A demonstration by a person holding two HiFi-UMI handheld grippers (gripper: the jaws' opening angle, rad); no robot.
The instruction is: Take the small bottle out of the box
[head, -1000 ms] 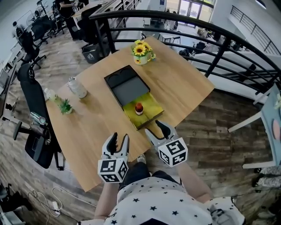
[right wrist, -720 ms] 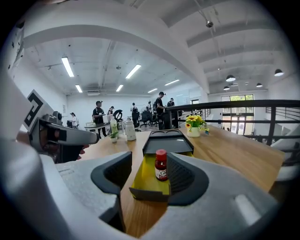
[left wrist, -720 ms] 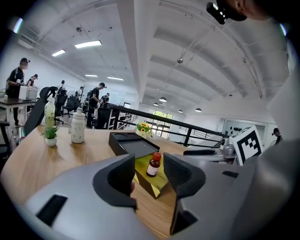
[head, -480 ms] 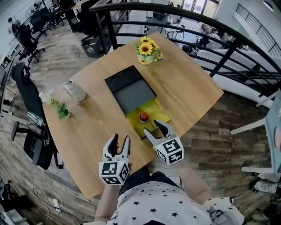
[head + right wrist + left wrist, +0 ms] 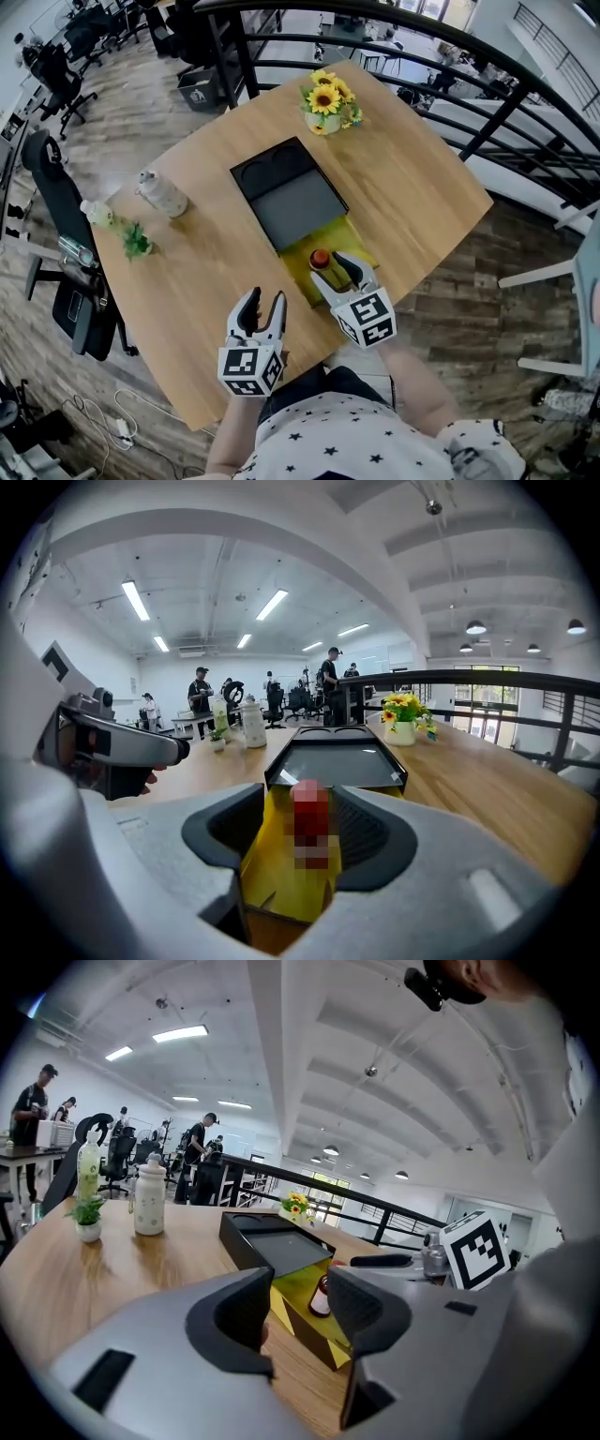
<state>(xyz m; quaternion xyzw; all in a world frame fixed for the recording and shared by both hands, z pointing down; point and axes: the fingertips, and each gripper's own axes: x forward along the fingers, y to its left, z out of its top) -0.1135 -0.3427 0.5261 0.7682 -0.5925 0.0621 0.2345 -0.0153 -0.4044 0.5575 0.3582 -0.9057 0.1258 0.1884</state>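
Standing at the near edge of the wooden table (image 5: 197, 281), the person holds both grippers low over it. The right gripper (image 5: 335, 269) reaches into the yellow tray (image 5: 296, 264) that sticks out from under the black box (image 5: 292, 199). Its jaws are spread wide, and the small bottle (image 5: 321, 258) stands upright between them on the tray floor. In the right gripper view the bottle (image 5: 309, 832) sits in the gap with yellow showing on its left side, so the jaws are not closed on it. Whether the right-hand pad touches it I cannot tell.

The left gripper (image 5: 261, 314) hovers over bare wood just left of the tray, jaws parted a little with nothing between them. Past its tips, the left gripper view shows the tray and bottle (image 5: 322, 1297).

Farther off stand a sunflower vase (image 5: 328, 98), a white flask (image 5: 164, 192) and a small potted plant (image 5: 138, 242).
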